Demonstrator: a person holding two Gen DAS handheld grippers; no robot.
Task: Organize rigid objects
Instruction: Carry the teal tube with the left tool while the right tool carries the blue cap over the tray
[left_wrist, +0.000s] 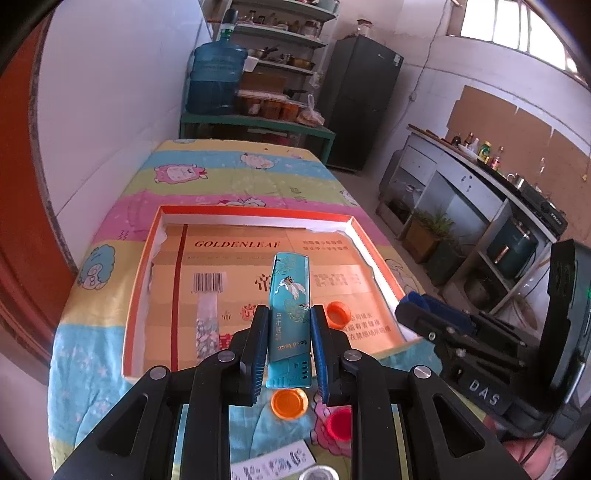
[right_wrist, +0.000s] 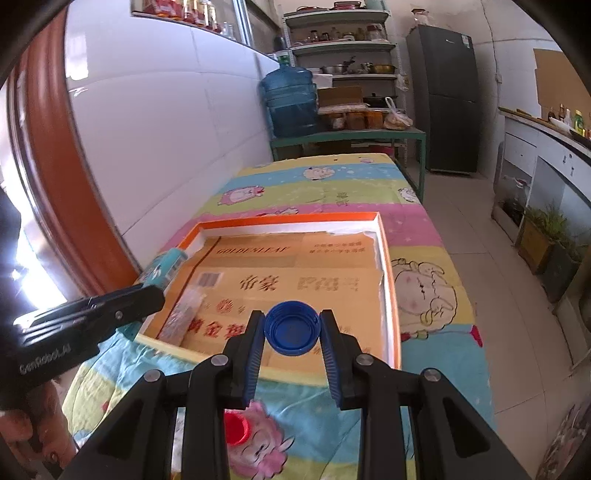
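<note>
Nearest, at six o'clock in the left wrist view: a loose orange cap (left_wrist: 289, 404) and a red cap (left_wrist: 339, 424) lying open side up on the quilted cartoon-print cloth (left_wrist: 110, 350), not yet gathered. Beside them a printed paper strip (left_wrist: 273, 461) and a metal disc (left_wrist: 318, 474), too cropped to identify.

Just above, the left gripper (left_wrist: 289, 350), blue ribbed pads pinching a slim teal box (left_wrist: 290, 317) by its long flat sides — glossy, crane-printed, hard-edged, carried lengthwise over the tray's near rim, probably so as to be set down flat inside.

In the right wrist view, the right gripper (right_wrist: 291, 341) clamped partway on a blue bottle cap (right_wrist: 291, 326) across its ribbed round wall, hollow side facing up, poised above the near edge of the tray — a grip across the diameter, likely chosen because the ridges resist slipping.

At twelve o'clock from both tools: the shallow orange-rimmed tray (left_wrist: 255, 212), white inner walls, floor lined with flattened tan cardboard (left_wrist: 240, 258) printed with lettering and a barcode. Already inside, toward three o'clock in the left view, another orange cap (left_wrist: 339, 314); toward nine, a speckled strip (left_wrist: 207, 325).

Farther off: a water jug (left_wrist: 216, 79), metal shelves (left_wrist: 284, 37), a dark fridge (left_wrist: 360, 103).
</note>
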